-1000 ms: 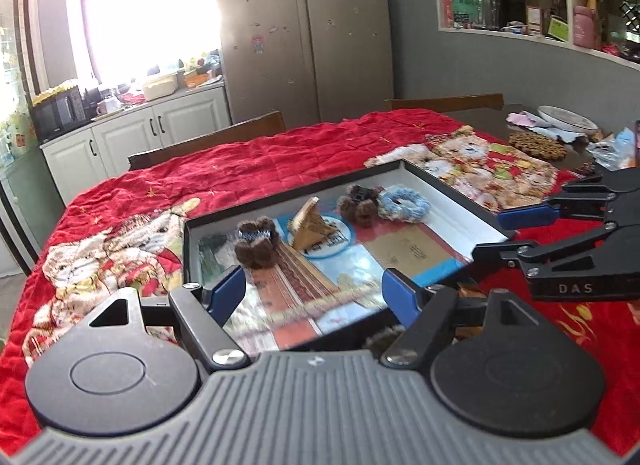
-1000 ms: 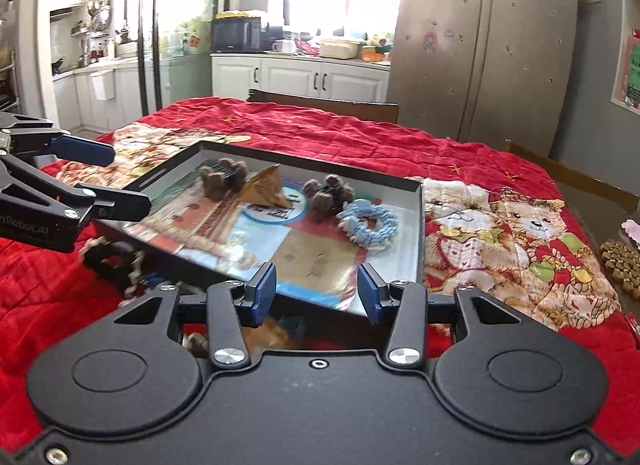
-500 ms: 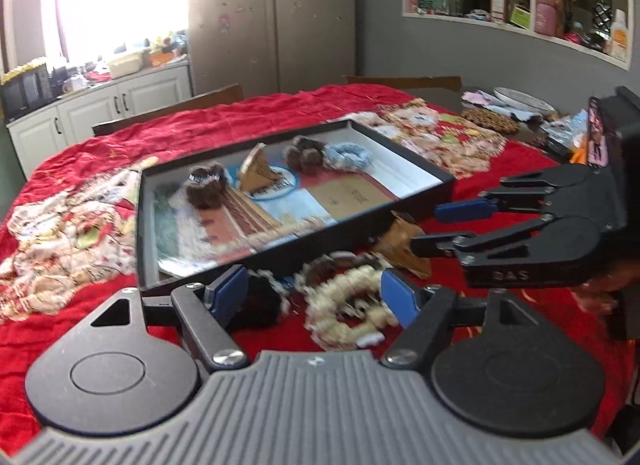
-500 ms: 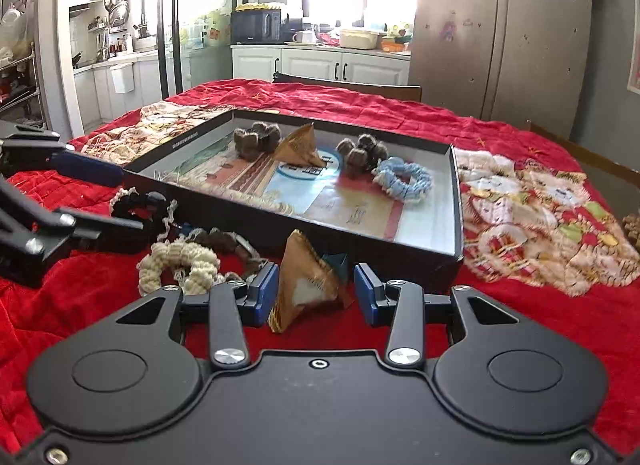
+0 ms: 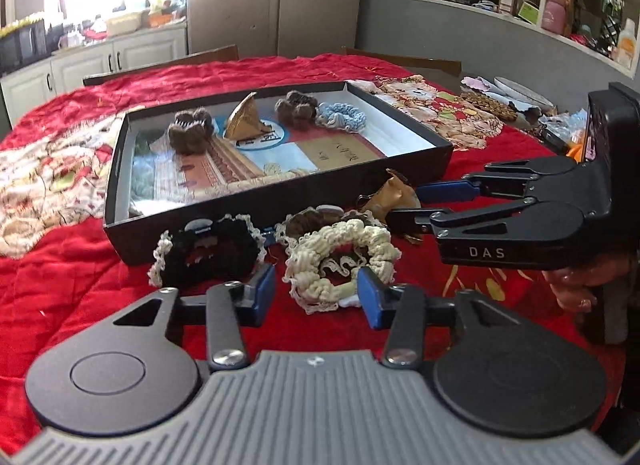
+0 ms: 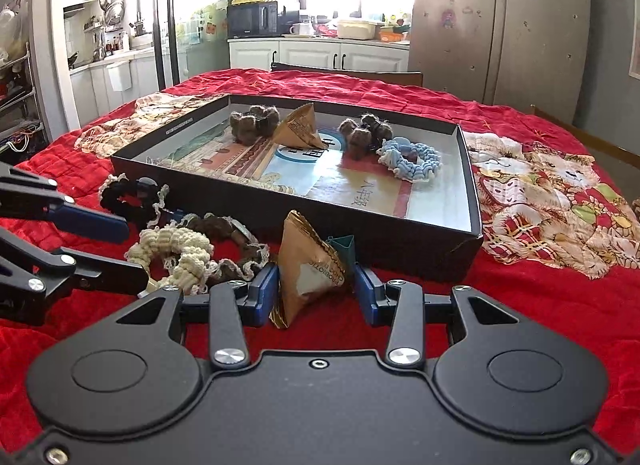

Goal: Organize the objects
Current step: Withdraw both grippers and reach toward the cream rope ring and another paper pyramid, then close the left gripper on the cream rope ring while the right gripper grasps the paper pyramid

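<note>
A black tray (image 5: 280, 197) (image 6: 464, 181) on the red cloth holds two brown scrunchies, a brown pyramid packet (image 6: 300, 131) and a blue scrunchie (image 6: 410, 159). In front of it lie a cream scrunchie (image 5: 340, 261) (image 6: 176, 253), a black scrunchie (image 5: 208, 249) (image 6: 132, 195), a brown scrunchie (image 6: 224, 233) and a second brown pyramid packet (image 6: 306, 265) (image 5: 394, 195). My left gripper (image 5: 316, 293) is open, its jaws around the near side of the cream scrunchie. My right gripper (image 6: 316, 291) is open, its jaws either side of the pyramid packet.
A small teal pyramid (image 6: 342, 247) stands behind the packet against the tray wall. Patterned cloth patches (image 6: 552, 201) lie on the red cloth right and left of the tray. Dishes and clutter (image 5: 516, 101) sit at the table's far right. Chair backs stand behind the table.
Both grippers have pulled back from over the tray and dropped low to the loose things in front of it. The left now frames the cream scrunchie, the right the packet.
</note>
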Available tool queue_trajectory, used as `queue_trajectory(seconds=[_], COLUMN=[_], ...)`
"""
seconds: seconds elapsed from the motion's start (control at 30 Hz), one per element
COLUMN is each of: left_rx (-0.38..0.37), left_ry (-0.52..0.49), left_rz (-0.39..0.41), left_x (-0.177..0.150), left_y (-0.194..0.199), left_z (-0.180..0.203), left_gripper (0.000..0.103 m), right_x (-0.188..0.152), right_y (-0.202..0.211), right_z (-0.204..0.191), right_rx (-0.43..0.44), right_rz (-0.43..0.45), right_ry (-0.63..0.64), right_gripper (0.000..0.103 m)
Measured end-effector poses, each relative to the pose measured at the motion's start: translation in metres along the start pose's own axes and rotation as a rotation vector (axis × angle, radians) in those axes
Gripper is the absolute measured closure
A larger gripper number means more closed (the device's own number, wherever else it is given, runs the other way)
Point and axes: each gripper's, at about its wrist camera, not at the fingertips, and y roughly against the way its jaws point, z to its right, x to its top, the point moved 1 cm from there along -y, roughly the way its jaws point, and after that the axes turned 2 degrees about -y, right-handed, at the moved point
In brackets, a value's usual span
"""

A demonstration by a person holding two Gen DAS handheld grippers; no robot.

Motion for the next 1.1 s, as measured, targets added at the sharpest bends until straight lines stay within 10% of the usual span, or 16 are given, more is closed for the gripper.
queue_trajectory(seconds=[1.1], left_rx=[-0.003], left_ry=[-0.008], left_rz=[0.001], left_x=[-0.002], left_y=[-0.006], left_z=[0.004], left_gripper=[0.088], right_x=[-0.001], right_y=[-0.002], right_z=[-0.007], right_rx=[-0.006], right_rz=[-0.001], right_ry=[0.028], right_gripper=[0.070])
